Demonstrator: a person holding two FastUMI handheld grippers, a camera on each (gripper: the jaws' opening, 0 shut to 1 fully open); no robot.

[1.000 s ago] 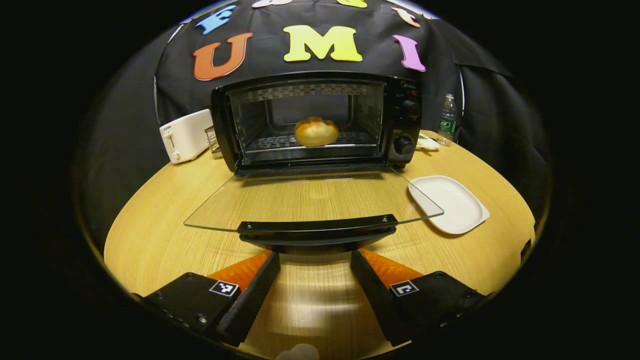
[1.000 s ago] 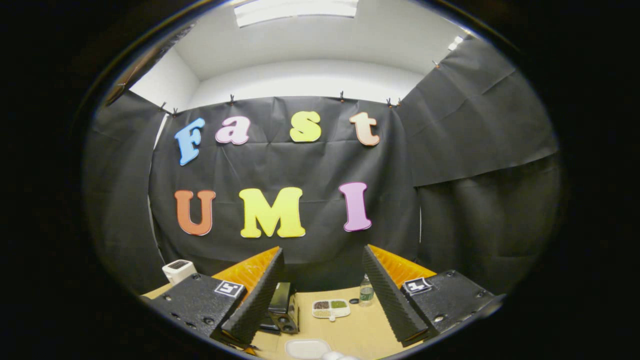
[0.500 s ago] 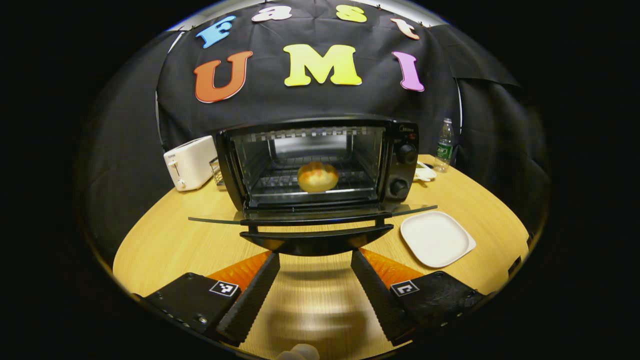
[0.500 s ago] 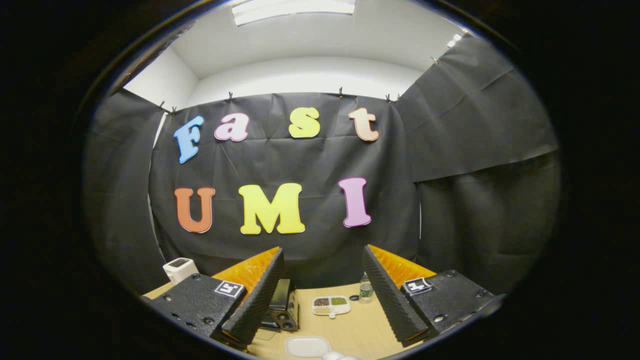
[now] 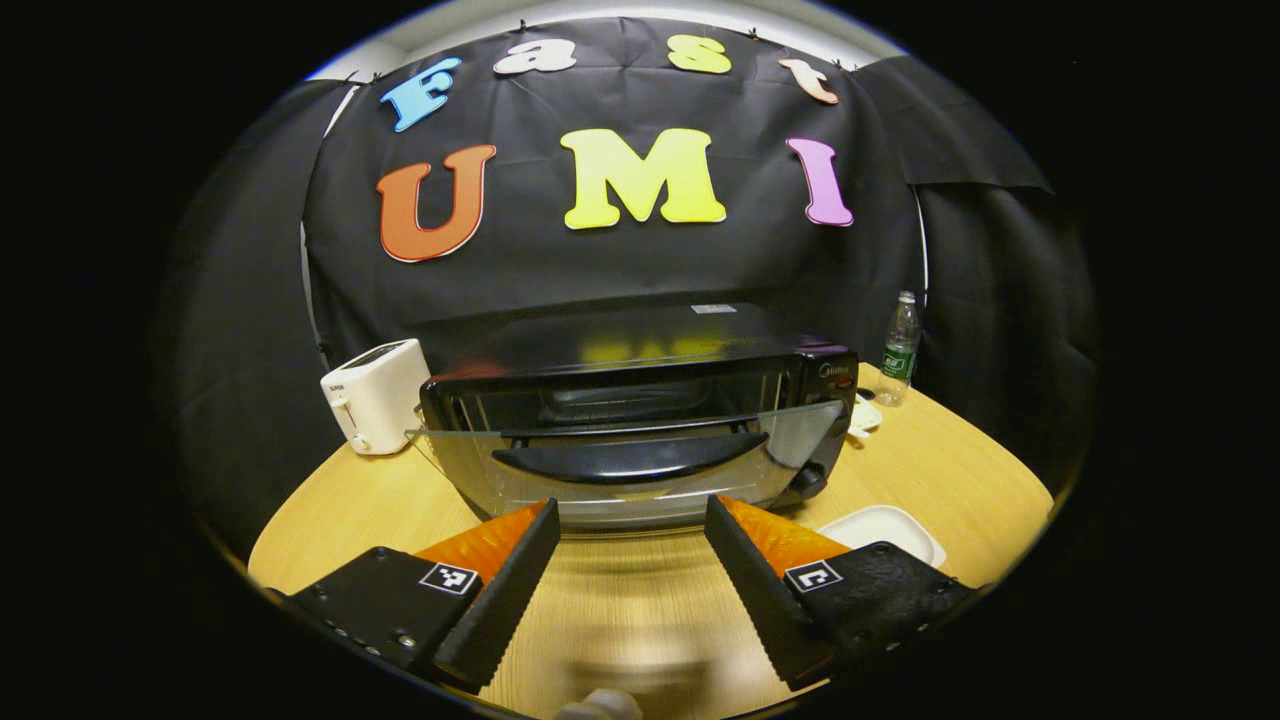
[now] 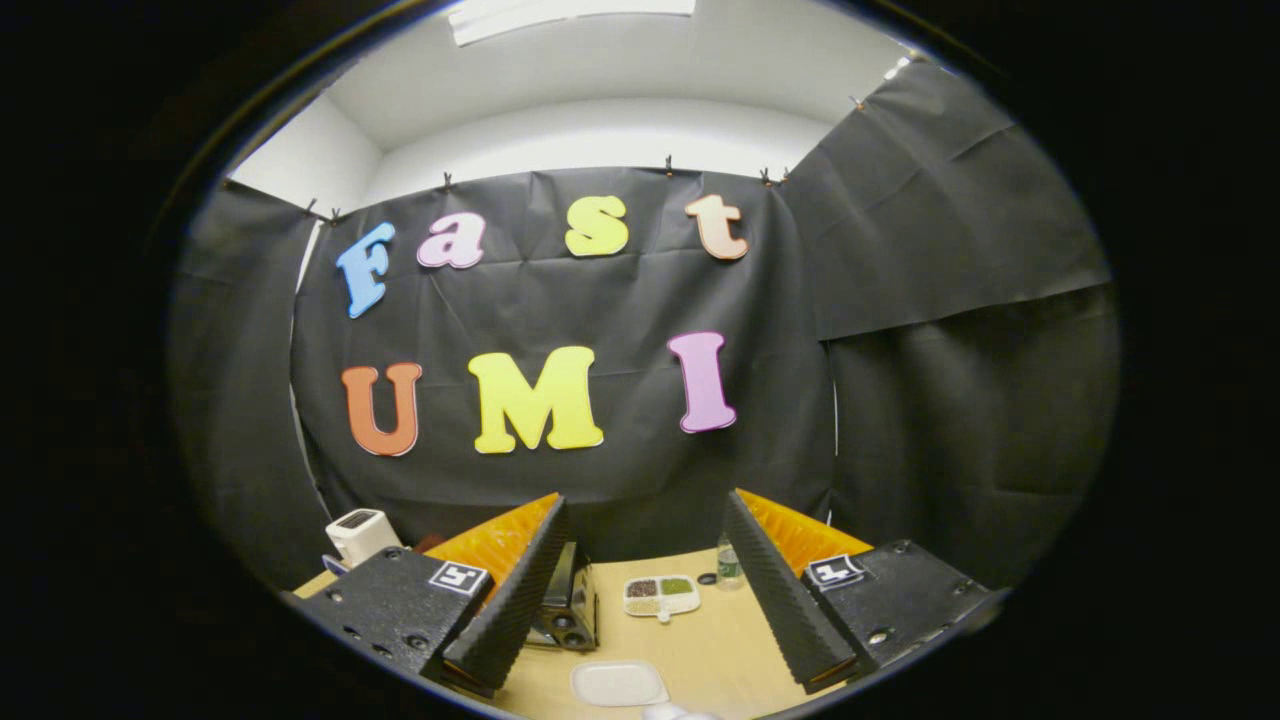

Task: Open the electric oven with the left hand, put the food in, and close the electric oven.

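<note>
Oven door: in the left gripper view, the glass door is seen swung most of the way up against the electric oven; a second ago it lay flat and open over the table.
Door handle: a curved black bar across the door, just beyond the left gripper, whose fingers are spread wide with nothing between them.
Food: a round bun was seen on the oven rack a second ago; now it is hidden behind the raised door and cannot be made out.
Meaning for the task: the closing step is judged nearly done, with a last push needed to seat the door.
Plate: white, empty, on the table to the right of the oven.
Right gripper: in the right gripper view, held high and tilted toward the booth wall, fingers wide apart and empty, little changed over the last second.
Oven corner: glimpsed low between the right gripper's fingers, with the plate nearer.
</note>
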